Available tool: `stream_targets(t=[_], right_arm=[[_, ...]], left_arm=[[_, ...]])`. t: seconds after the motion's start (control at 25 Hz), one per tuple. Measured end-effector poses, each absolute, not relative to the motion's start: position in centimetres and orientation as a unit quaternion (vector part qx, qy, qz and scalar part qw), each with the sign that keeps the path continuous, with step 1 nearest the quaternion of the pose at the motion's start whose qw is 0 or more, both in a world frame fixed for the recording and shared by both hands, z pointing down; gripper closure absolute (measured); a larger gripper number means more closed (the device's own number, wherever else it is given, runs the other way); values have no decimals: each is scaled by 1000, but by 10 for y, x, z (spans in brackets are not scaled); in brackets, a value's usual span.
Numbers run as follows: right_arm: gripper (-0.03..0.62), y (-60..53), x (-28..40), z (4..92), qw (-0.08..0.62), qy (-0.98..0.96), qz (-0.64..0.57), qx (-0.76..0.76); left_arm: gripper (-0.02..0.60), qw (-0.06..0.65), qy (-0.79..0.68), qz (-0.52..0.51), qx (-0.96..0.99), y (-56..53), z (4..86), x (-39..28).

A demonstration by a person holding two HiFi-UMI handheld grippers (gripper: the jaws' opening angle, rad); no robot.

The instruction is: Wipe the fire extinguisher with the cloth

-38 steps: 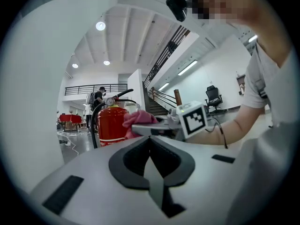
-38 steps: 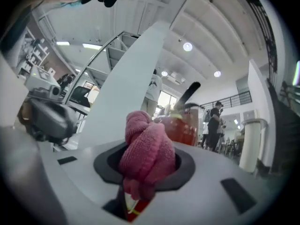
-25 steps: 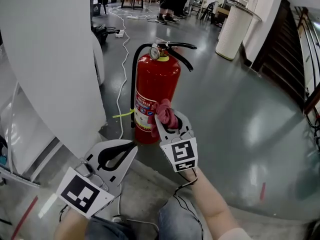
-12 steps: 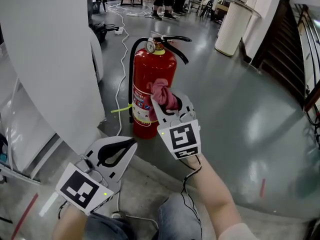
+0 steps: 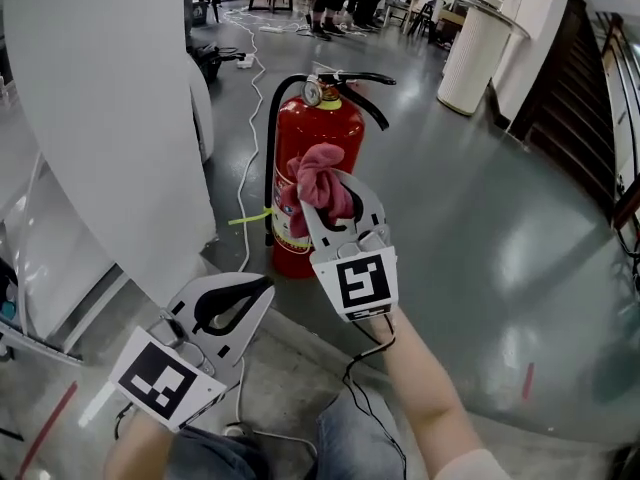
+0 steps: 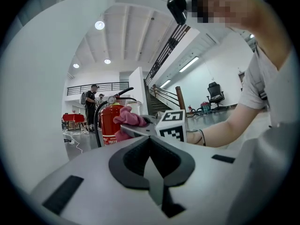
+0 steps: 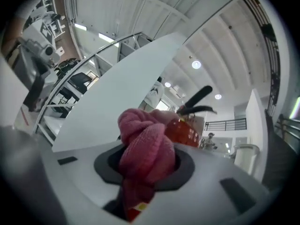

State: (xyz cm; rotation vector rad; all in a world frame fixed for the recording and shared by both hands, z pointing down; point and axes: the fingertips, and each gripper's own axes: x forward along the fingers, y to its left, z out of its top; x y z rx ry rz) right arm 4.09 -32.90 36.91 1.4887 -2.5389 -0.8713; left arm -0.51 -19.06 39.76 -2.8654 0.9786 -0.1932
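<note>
Right gripper (image 5: 336,190): pinching the bunched cloth (image 5: 316,174) near the fire extinguisher (image 5: 308,128).
Left gripper (image 5: 264,290): pressed together, empty.
Handling: soft cloth, gripped mid-wad; fire extinguisher likely heavy, slick.

L gripper (image 5: 262,290) low, seemingly closed; R gripper (image 5: 332,190) raised, clamping cloth (image 5: 314,166).
</note>
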Motion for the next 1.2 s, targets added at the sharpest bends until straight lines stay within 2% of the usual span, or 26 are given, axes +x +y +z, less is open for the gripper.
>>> stream_targets(t=[0.2,0.52,0.68,0.84,1.08,1.2], right_arm=[[487,-330,41,431,86,-821,-277,493],[488,-332,36,524,225,-800,-287,476],[489,-333,40,474,208,-775,-328,498],[496,-333,40,453,221,-776,-343,481],[493,-332,54,346,156,-729,-413,523],[493,-332,49,335,154,-715,-443,520]], left_arm=[[572,38,330,-71,-941,-193,410,-12],[572,30,327,-83,-941,-192,424,-12],[572,30,327,-85,-941,-192,423,-11],[572,37,325,-81,-941,-192,418,-8],[572,36,323,-82,-942,-192,419,-3],[572,45,323,-77,-942,-193,417,-1]])
